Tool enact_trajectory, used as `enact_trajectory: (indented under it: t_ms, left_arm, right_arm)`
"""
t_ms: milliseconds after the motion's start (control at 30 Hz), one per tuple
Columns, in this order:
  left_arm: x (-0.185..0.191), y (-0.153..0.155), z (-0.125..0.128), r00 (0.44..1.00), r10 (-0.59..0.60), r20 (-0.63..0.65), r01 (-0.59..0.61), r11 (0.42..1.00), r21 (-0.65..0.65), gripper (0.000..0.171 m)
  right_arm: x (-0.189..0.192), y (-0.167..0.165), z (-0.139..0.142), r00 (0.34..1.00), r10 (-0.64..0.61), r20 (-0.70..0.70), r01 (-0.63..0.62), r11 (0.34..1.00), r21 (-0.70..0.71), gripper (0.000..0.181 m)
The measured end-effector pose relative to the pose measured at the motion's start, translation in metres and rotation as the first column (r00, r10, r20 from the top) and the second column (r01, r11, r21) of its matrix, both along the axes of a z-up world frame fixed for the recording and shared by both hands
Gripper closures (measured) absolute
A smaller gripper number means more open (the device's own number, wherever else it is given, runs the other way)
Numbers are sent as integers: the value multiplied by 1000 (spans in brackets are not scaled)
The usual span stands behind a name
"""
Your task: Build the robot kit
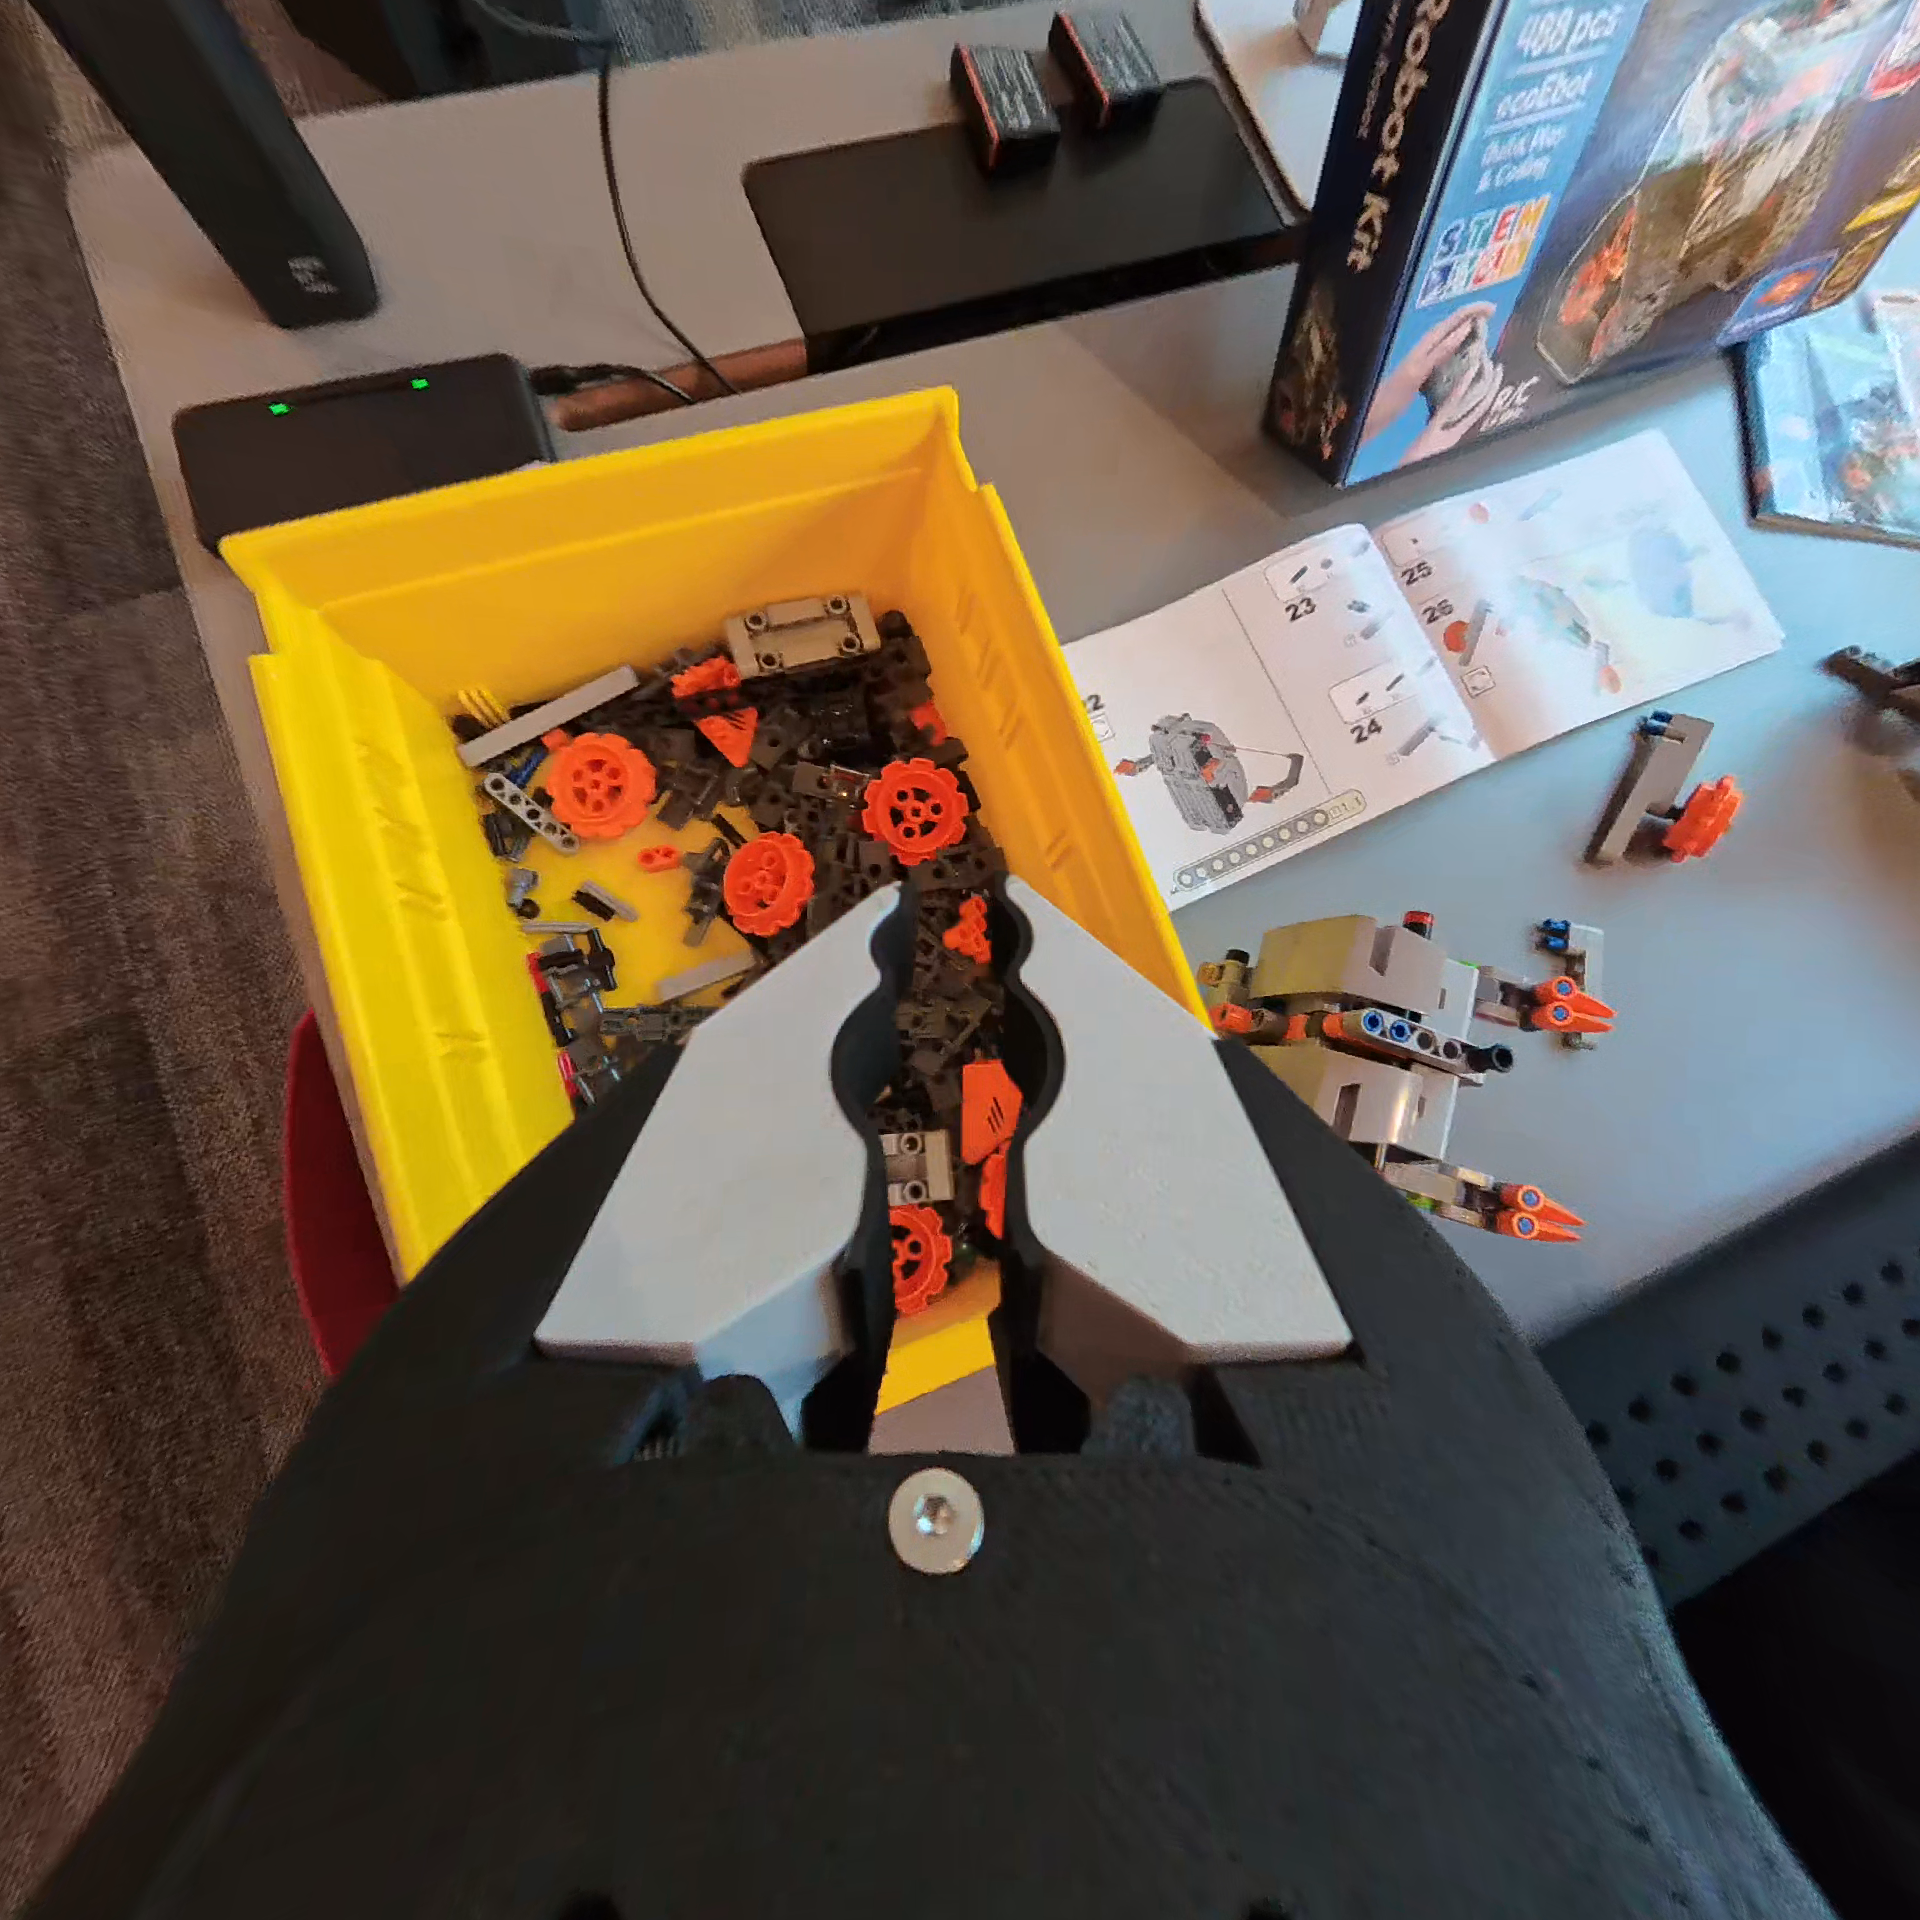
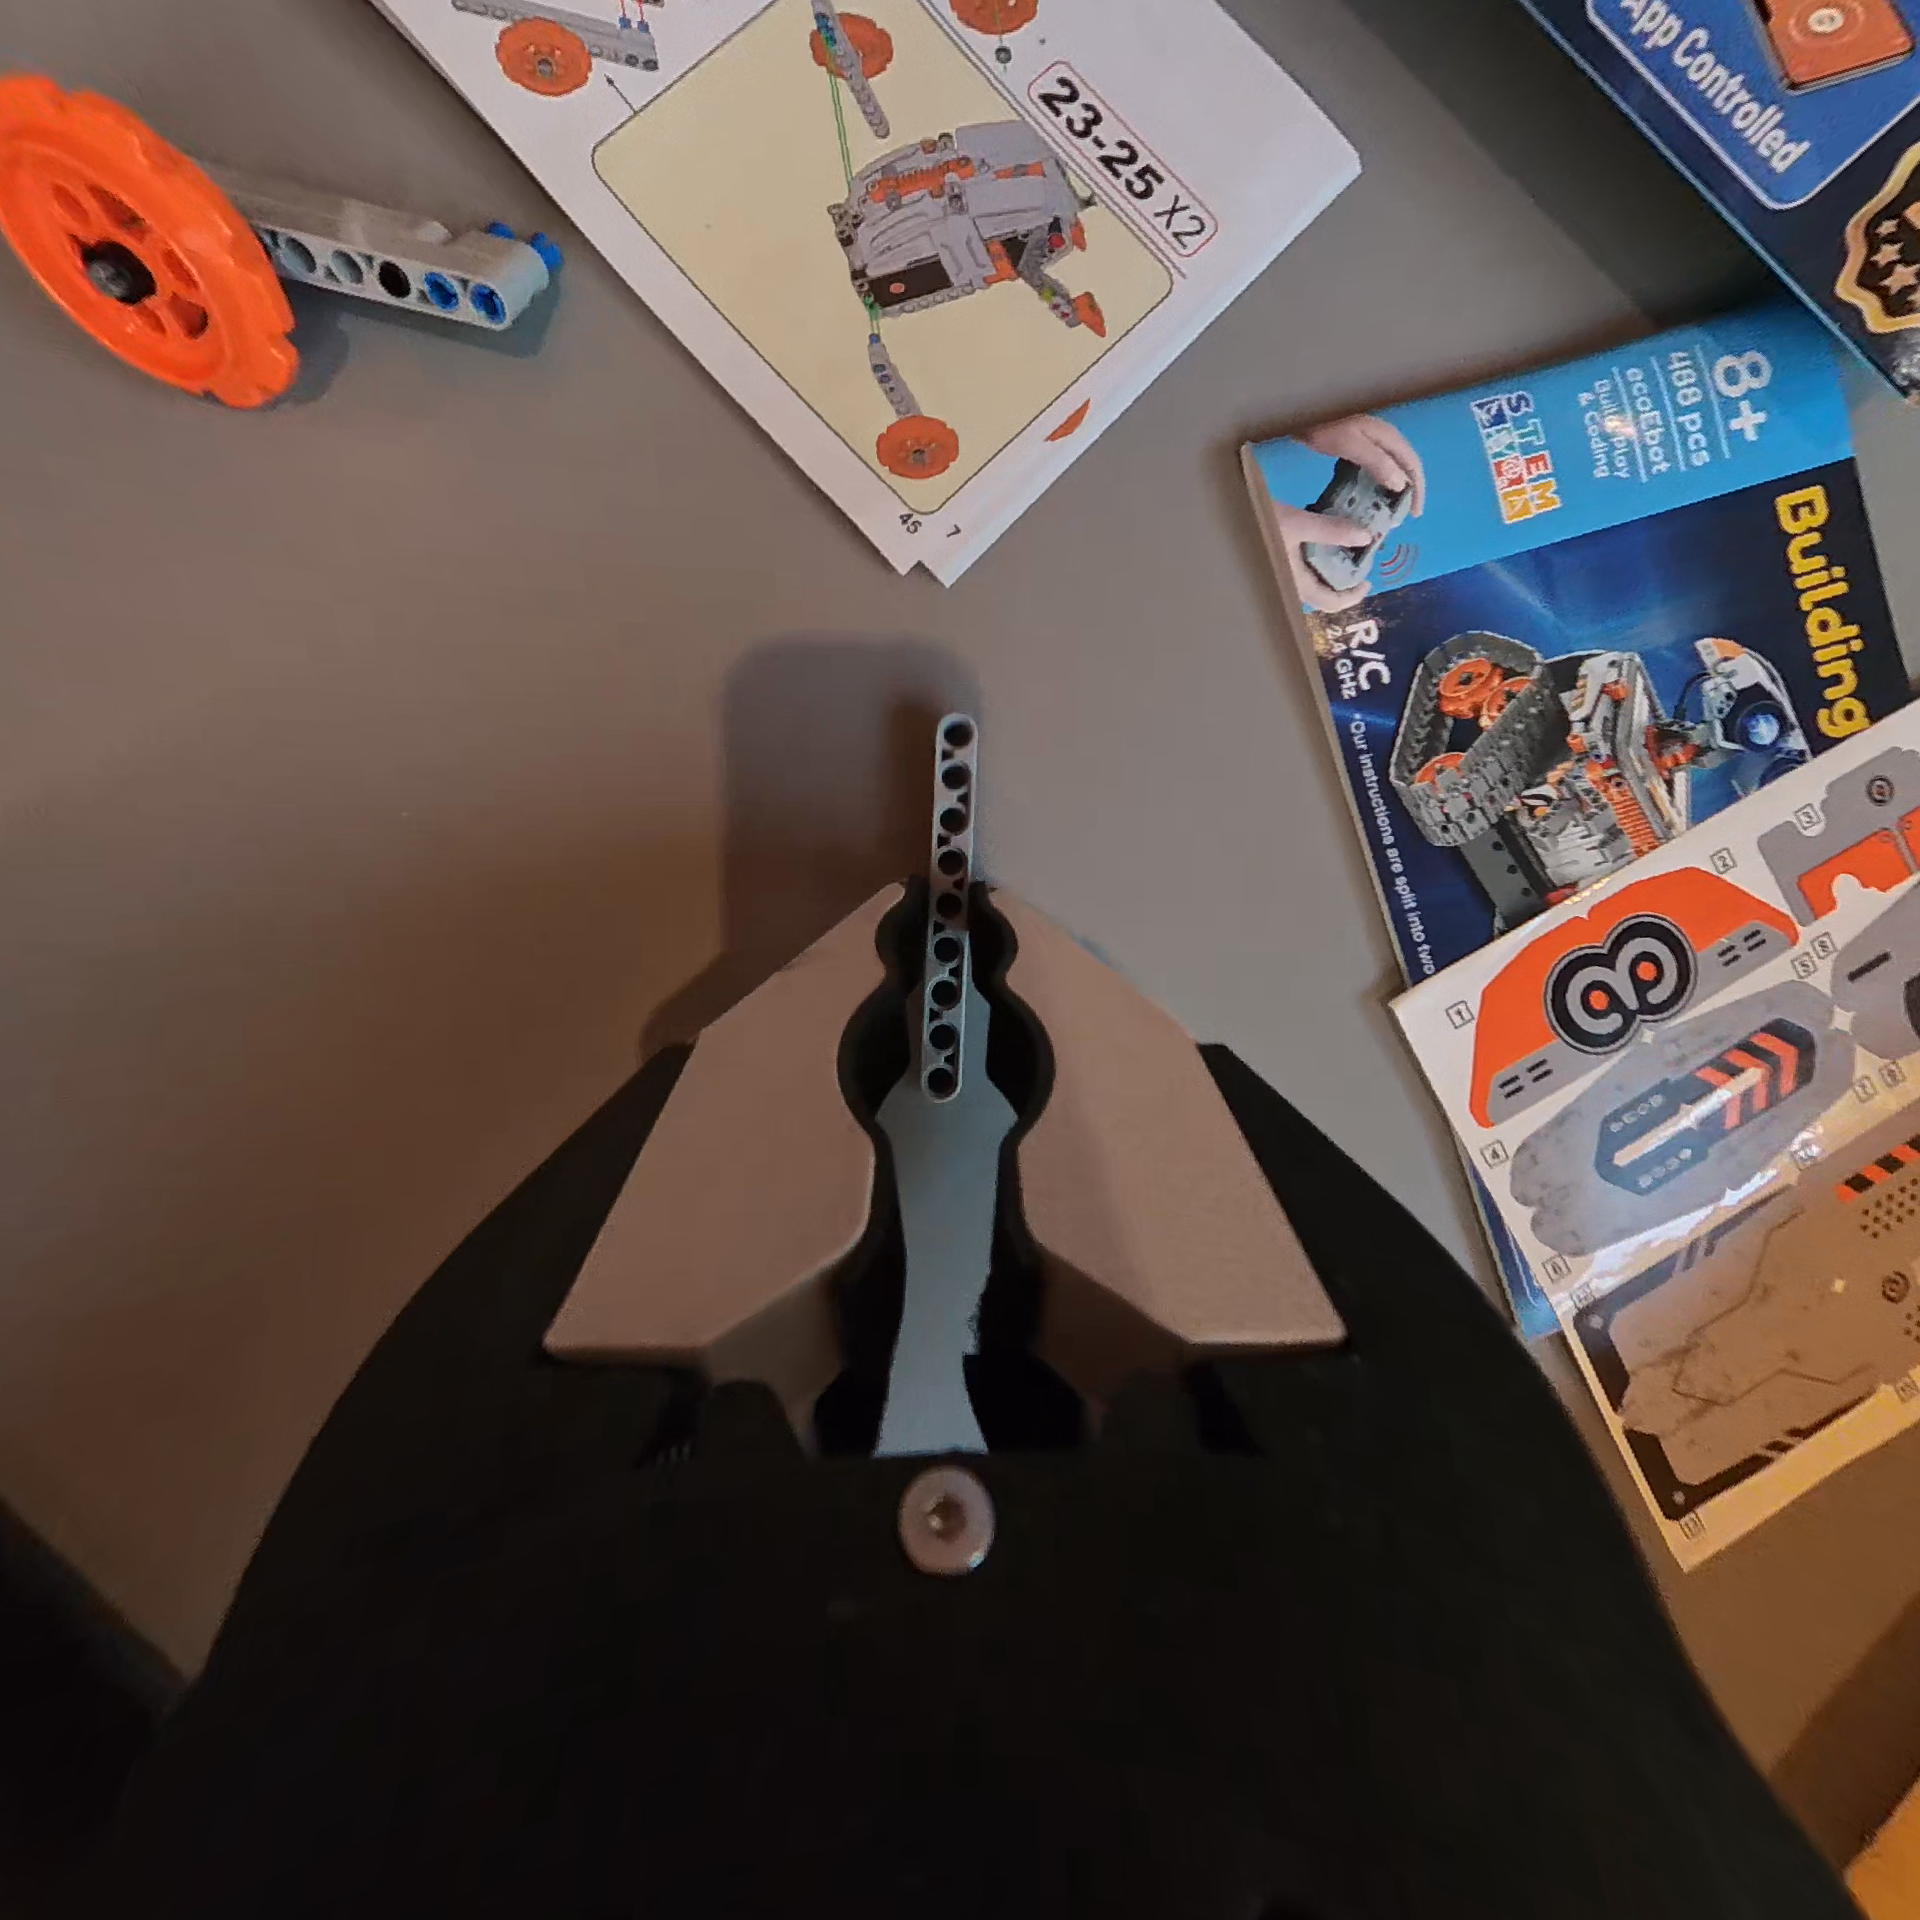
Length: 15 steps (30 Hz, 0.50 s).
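- my right fingers (image 2: 810, 1091) pinch a grey holed beam (image 2: 951, 894), its long axis pointing far.
- left fingers (image 1: 727, 1122) slightly spread, empty, over the yellow bin (image 1: 395, 831).

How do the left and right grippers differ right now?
The left gripper hangs over the yellow bin of loose parts with its jaws slightly apart, holding nothing. The right gripper is over the bare grey table, shut on a grey holed beam. Both have the same jaws.
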State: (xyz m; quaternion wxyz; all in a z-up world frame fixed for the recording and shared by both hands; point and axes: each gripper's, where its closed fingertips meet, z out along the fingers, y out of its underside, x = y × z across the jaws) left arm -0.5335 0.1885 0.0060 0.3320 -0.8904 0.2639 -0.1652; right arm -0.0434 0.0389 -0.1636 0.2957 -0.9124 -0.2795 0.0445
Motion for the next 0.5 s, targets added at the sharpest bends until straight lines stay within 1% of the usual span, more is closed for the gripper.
enact_trajectory:
  t_ms: [67, 133, 233, 267, 300, 367, 400, 433, 500]
  left_arm:
    - [2, 2, -8, 999, 5, -50, -6, 1000, -22, 158]
    - [2, 3, -16, 995, 8, -102, -13, 999, -46, 155]
    - [-5, 7, -30, 986, 17, -164, -31, 996, -85, 152]
    - [-7, 9, -36, 984, 11, -177, -30, 995, -100, 149]
    - [-8, 11, -41, 984, 0, -180, -22, 993, -116, 149]
    - [-13, 18, -53, 985, -8, -172, -18, 989, -150, 149]
    - [-18, 22, -60, 985, 4, -173, -34, 985, -171, 149]
    - [-23, 27, -66, 984, 22, -177, -56, 980, -191, 149]
    - [-30, 31, -79, 983, 37, -178, -80, 967, -242, 150]
  right_arm:
    - [-3, -2, 0, 1000, 16, -9, -16, 1000, -3, 174]
    - [-9, -2, 1, 998, 44, -35, -44, 999, -4, 164]
    - [-15, 3, 9, 996, 78, -42, -75, 996, 55, 161]
    - [-15, 7, 16, 996, 89, -25, -86, 991, 103, 163]
    - [-15, 13, 26, 995, 101, 12, -102, 978, 183, 165]
    - [-17, 22, 52, 990, 114, 85, -137, 924, 358, 174]
    - [-17, 25, 63, 989, 103, 104, -138, 897, 420, 177]
    - [-17, 27, 72, 990, 85, 109, -126, 877, 464, 177]
    - [-15, 30, 80, 993, 64, 101, -107, 856, 506, 179]
